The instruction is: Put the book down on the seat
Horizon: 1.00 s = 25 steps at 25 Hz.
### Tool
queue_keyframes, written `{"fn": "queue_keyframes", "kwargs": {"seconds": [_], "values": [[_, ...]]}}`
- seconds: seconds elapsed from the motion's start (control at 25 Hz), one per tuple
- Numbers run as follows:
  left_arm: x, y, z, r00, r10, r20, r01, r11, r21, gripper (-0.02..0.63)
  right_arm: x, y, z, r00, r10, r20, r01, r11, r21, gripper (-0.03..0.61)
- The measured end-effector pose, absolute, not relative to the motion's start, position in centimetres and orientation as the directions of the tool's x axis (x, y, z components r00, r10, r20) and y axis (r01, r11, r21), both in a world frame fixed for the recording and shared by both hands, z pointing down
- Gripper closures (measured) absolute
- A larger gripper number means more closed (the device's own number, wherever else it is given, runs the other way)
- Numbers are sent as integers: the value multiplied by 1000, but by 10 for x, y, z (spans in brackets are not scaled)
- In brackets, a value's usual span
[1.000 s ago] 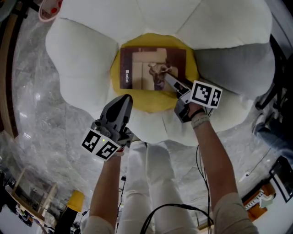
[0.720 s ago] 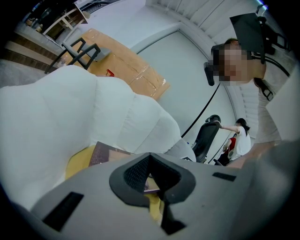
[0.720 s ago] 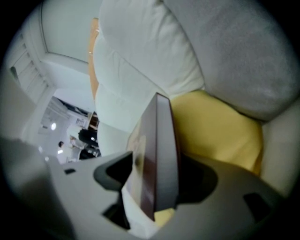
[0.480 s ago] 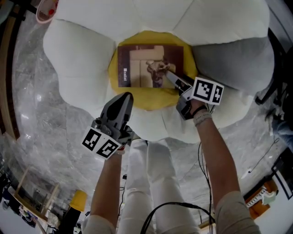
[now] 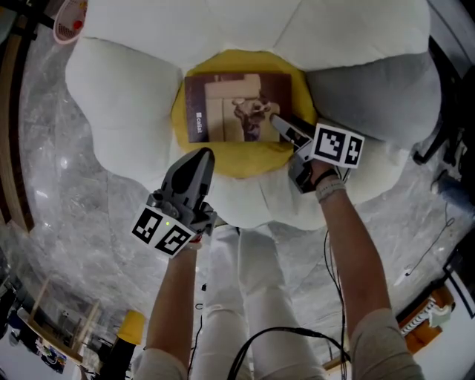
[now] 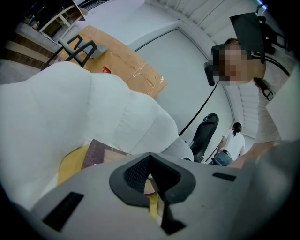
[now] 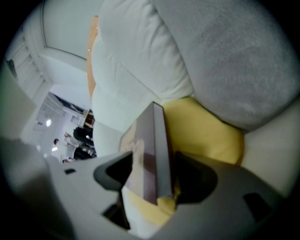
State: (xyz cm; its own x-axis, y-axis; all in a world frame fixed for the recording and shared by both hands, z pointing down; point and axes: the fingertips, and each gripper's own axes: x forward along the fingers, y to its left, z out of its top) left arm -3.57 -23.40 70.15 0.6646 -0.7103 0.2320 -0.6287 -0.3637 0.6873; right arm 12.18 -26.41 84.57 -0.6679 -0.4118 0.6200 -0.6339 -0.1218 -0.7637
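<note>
A brown book (image 5: 230,107) lies across the yellow centre (image 5: 237,159) of a white flower-shaped seat (image 5: 126,111). My right gripper (image 5: 278,125) reaches in from the lower right, shut on the book's right edge. In the right gripper view the book (image 7: 157,154) stands edge-on between the jaws of that gripper (image 7: 152,180), with yellow cushion (image 7: 201,136) under it. My left gripper (image 5: 199,159) hovers over the front petal, shut and holding nothing, a little short of the book. The left gripper view shows the book's corner (image 6: 96,152) beyond the closed left gripper (image 6: 157,192).
A grey petal (image 5: 371,89) is at the seat's right. Crinkled plastic sheeting (image 5: 67,208) covers the floor around it. A red and white bowl (image 5: 70,18) sits at the top left. The person's legs (image 5: 245,297) are just below the seat. A cardboard box (image 6: 126,61) and an office chair (image 6: 204,133) stand farther off.
The whole view has drifted slightly, so seat and book sit a bit higher and more to the left. The right gripper stays on the book's right edge. The left gripper has hardly moved.
</note>
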Motion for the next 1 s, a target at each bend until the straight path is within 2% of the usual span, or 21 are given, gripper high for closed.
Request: {"fn": "queue_keyframes", "kwargs": {"seconds": [1.0], "values": [[-22, -217, 702, 688, -686, 238, -615, -376, 693, 591, 144, -252, 849, -628, -444, 639, -650, -151, -744, 305]]}}
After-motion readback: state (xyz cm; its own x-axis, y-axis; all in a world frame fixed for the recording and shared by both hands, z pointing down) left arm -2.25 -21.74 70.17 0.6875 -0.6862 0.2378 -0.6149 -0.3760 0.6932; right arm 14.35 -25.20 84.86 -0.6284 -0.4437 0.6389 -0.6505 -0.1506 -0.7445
